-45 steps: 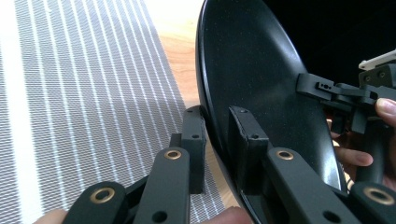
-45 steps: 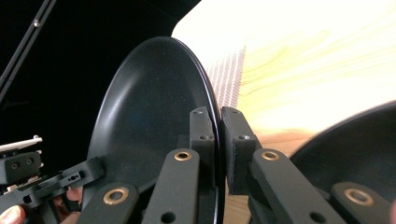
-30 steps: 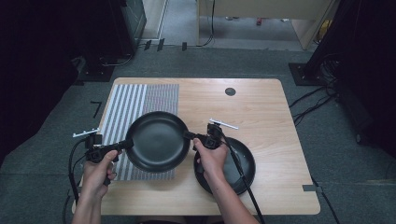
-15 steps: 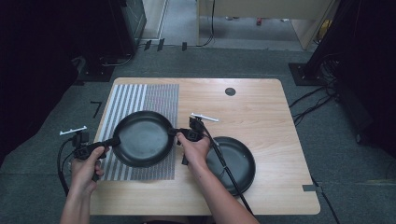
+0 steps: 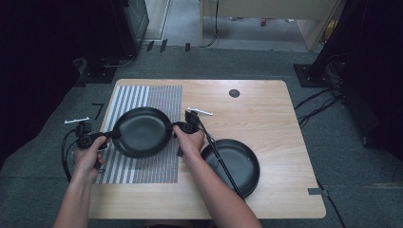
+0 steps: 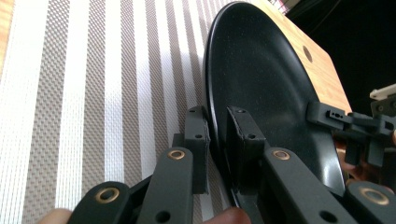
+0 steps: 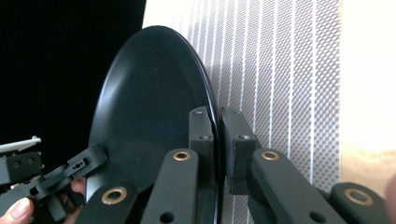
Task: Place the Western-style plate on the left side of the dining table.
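A black plate (image 5: 141, 131) hangs a little above the striped placemat (image 5: 142, 166), held by both grippers at opposite rims. My left gripper (image 5: 110, 135) is shut on its left rim; in the left gripper view the pads (image 6: 196, 140) pinch the plate (image 6: 261, 88) edge-on. My right gripper (image 5: 175, 127) is shut on the right rim, and in the right gripper view its pads (image 7: 201, 135) clamp the plate (image 7: 149, 102). A second black plate (image 5: 234, 165) lies on the wooden table (image 5: 266, 109) at the right, partly behind the right forearm.
The grey and white striped placemat covers the table's left part. A small dark round hole (image 5: 234, 93) sits near the table's far edge. Cables trail from both grippers. Dark equipment and cables stand on the carpet around the table.
Both grippers have carried the plate to the left and slightly down, from beside the second plate to over the placemat. The second plate is now largely uncovered.
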Demonstrator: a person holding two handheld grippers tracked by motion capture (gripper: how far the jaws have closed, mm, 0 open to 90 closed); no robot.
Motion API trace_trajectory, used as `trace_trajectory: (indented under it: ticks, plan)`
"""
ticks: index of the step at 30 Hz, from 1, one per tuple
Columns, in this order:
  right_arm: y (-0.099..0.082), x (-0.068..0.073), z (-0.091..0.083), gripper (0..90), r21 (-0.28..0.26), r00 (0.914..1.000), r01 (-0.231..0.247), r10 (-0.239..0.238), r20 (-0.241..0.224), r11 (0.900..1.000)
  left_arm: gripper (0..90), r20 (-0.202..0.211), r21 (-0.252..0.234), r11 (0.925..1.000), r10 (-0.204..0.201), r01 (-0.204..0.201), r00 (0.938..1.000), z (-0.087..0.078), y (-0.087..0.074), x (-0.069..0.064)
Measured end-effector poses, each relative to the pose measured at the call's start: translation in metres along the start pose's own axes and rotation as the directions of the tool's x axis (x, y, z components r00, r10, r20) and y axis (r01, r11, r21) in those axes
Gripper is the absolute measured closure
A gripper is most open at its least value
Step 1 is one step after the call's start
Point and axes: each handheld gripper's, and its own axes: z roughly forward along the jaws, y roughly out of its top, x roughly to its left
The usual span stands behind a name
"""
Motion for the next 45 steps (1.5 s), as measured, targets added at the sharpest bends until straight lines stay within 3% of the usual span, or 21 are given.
trace_trajectory:
  ticks: [7,13,23,33,39,41,43,45]
  plan:
    - [0.009,-0.004,0.014,84.5,-0.015,0.9994,-0.036,0.036,0.001,0.9993,79.7,-0.027,-0.004,0.9996,-0.028,0.028,0.9992,0.012,0.014,0.008]
    - [0.013,-0.003,0.026,84.7,-0.021,0.998,-0.057,0.058,0.028,0.9982,78.9,-0.059,-0.01,0.9981,-0.061,0.061,0.9964,0.022,0.019,0.016]
    - [0.021,-0.005,0.035,84.8,-0.054,0.9987,-0.016,0.019,0.048,0.9984,78.3,-0.052,-0.013,0.9967,-0.08,0.08,0.9954,0.033,0.02,0.024]
    - [0.024,-0.01,0.039,84.5,-0.061,0.9974,0.026,-0.022,0.069,0.9978,76.8,-0.093,-0.008,0.9975,-0.071,0.07,0.9932,0.042,0.017,0.023]
    - [0.024,-0.012,0.04,84.1,-0.048,0.998,0.023,-0.02,0.061,0.9986,75.4,-0.106,-0.015,0.9986,-0.052,0.051,0.993,0.043,0.016,0.021]
    - [0.024,-0.01,0.04,82.6,-0.053,0.9975,0.022,-0.018,0.069,0.9984,71.0,-0.094,-0.017,0.9991,-0.04,0.039,0.9948,0.042,0.016,0.02]
    - [0.024,-0.009,0.039,75.1,-0.058,0.998,0.018,-0.014,0.062,0.9982,64.5,-0.092,-0.028,0.9992,-0.031,0.029,0.9953,0.04,0.016,0.019]
    - [0.024,-0.005,0.038,68.6,-0.095,0.9935,0.068,-0.058,0.098,0.9932,58.0,-0.116,-0.043,0.9989,-0.026,0.021,0.9929,0.036,0.016,0.019]
